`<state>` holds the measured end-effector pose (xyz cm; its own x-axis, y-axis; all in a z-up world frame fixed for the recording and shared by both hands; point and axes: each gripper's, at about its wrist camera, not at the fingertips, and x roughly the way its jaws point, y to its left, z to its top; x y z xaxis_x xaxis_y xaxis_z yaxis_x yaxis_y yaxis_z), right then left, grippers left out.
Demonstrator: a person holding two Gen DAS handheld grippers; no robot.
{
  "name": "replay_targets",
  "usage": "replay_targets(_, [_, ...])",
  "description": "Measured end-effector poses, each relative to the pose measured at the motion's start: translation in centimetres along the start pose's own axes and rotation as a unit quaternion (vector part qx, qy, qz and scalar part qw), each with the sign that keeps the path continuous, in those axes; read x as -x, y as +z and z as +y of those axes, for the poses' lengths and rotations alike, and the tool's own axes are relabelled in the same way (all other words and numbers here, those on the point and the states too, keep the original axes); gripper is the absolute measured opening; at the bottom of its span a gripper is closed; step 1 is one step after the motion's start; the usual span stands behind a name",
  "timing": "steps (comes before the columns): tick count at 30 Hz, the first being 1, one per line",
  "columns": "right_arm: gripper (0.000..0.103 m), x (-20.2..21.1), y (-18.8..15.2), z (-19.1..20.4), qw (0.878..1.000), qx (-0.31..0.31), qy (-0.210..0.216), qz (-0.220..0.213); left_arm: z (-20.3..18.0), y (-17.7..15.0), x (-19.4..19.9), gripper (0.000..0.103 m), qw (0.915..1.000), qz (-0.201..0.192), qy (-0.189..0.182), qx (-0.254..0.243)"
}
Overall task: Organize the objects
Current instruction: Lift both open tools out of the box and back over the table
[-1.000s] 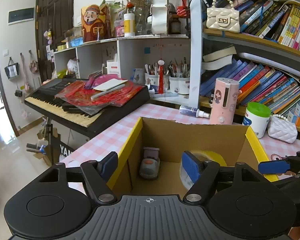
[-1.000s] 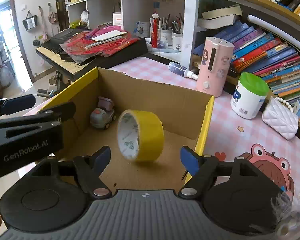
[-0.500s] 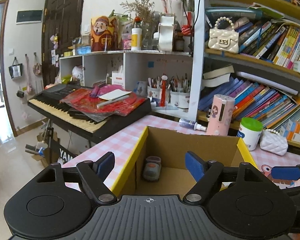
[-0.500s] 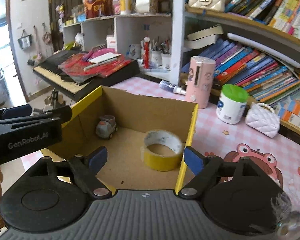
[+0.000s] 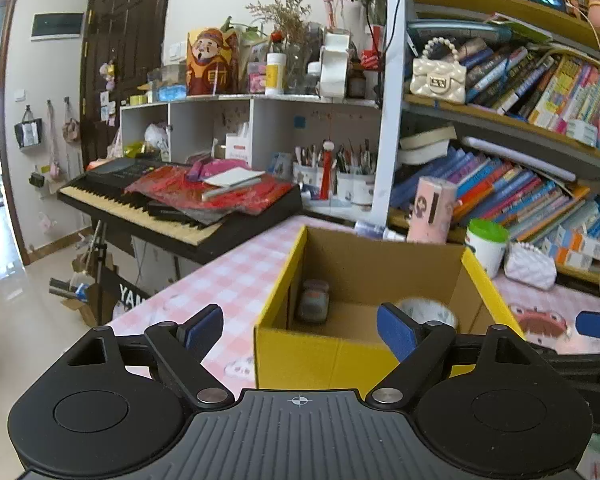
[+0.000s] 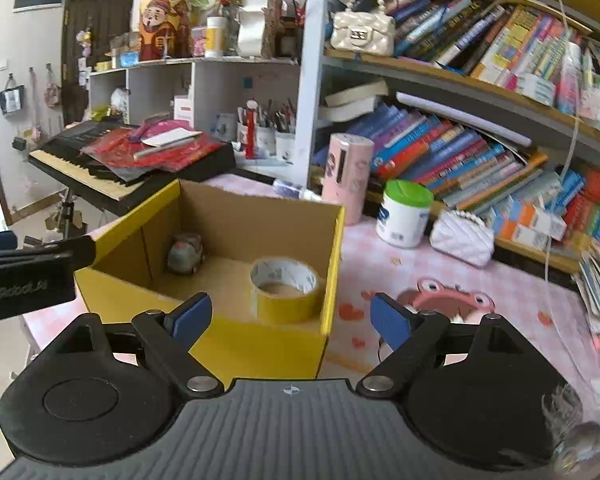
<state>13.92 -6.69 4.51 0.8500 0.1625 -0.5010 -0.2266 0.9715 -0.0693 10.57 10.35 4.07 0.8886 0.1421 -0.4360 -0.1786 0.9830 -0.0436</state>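
A yellow cardboard box (image 6: 332, 264) stands open on the pink checked table (image 6: 440, 292). Inside lie a roll of yellow tape (image 6: 286, 290), flat on the floor at the right, and a small grey toy car (image 6: 186, 254) at the back left. The box (image 5: 296, 356), the tape (image 5: 424, 312) and the car (image 5: 314, 300) also show in the left wrist view. My right gripper (image 6: 290, 316) is open and empty, above and in front of the box's near wall. My left gripper (image 5: 300, 330) is open and empty, in front of the box's near left corner.
Behind the box stand a pink cylinder (image 6: 348, 178), a white tub with a green lid (image 6: 404, 214) and a white quilted purse (image 6: 462, 238). Bookshelves (image 6: 480, 152) fill the right. A keyboard (image 5: 172, 208) with red papers stands at the left. A small bottle (image 6: 294, 190) lies behind the box.
The tape roll has fallen from upright to flat on the box floor. Both grippers have pulled back and up from the box, staying open.
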Motion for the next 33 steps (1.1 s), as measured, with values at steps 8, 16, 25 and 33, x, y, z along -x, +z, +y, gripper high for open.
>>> replay_targets(8, [0.088,2.3,-3.0,2.2,0.999,-0.001,-0.019,0.026,1.6,-2.9,1.7,0.087,0.9985,0.053,0.012,-0.012])
replay_targets(16, [0.096,4.0,-6.3,3.9,0.996,-0.005,-0.063,0.068,2.5,-5.4,3.5,0.092,0.9940,0.102,0.030,-0.023])
replay_targets(25, [0.100,6.0,-8.7,4.8,0.992,-0.018,-0.083,0.092,2.6,-7.2,5.8,0.096,0.9915,0.119,0.020,-0.048])
replay_targets(33, [0.101,7.7,-10.1,5.1,0.991,-0.023,-0.091,0.099,2.1,-8.3,7.1,0.096,0.9899,0.126,-0.002,-0.065])
